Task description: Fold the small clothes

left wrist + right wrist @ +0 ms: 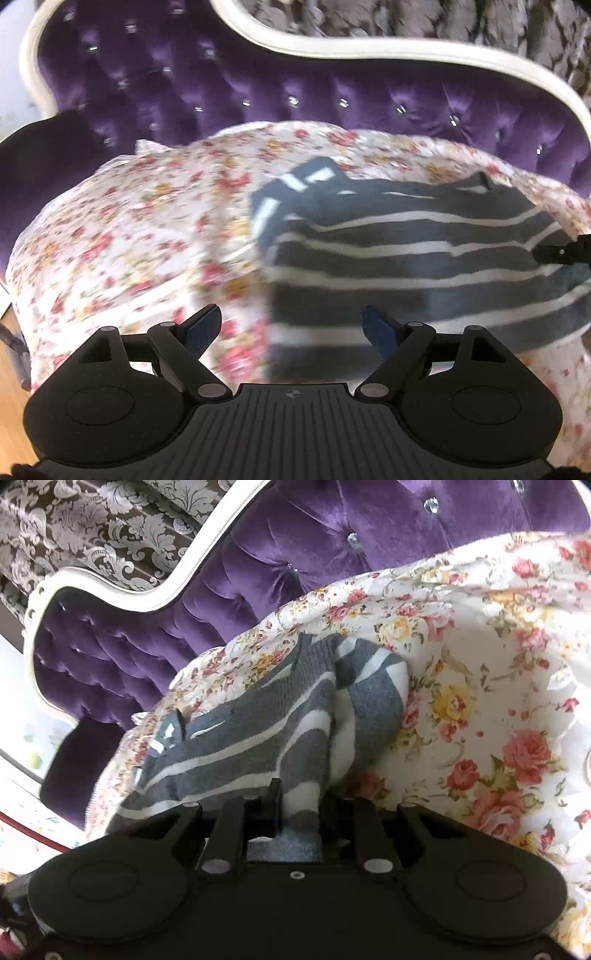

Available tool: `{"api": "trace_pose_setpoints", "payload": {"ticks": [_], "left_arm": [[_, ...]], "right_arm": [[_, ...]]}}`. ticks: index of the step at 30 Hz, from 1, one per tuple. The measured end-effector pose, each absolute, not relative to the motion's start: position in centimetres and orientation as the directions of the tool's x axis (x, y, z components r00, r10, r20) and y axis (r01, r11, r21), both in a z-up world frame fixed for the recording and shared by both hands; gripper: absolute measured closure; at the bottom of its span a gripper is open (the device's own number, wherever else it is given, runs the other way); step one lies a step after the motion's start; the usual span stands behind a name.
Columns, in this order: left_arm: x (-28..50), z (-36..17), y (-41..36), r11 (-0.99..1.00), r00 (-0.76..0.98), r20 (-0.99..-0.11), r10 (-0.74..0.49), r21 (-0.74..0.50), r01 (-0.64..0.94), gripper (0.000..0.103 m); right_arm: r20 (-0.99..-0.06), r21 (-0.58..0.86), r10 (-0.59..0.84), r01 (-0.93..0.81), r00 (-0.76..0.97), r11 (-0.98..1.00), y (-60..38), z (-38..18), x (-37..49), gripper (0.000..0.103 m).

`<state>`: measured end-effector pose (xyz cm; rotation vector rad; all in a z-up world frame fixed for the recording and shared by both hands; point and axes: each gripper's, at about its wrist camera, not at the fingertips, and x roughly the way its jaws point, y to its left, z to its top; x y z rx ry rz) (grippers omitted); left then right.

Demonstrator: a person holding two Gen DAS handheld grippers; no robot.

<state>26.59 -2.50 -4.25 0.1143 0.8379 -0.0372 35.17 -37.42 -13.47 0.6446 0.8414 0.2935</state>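
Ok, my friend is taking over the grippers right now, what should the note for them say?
Left gripper: open, empty, above the near edge of the striped sweater.
Right gripper: shut on one end of the striped sweater.
The sweater lies rumpled on the flowery sheet covering the purple sofa.
Done: one end gripped.
Left: no neat fold shows yet, so probably grab the other side with the left gripper, spread the sweater flat, then fold it.

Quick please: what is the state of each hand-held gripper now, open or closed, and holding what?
Left hand-held gripper: open, holding nothing.
Right hand-held gripper: closed on the grey knitted garment with white stripes.
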Motion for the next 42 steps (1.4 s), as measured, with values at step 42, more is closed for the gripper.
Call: {"api": "trace_pose_setpoints", "payload": {"ticks": [42], "left_arm": [[27.5, -2.5, 10.2, 0.979, 0.635, -0.762, -0.126, -0.198, -0.043, 0.02]], "right_arm": [[-0.553, 0.337, 0.514, -0.388, 0.656, 0.858, -11.9, -3.6, 36.3, 0.054]]}}
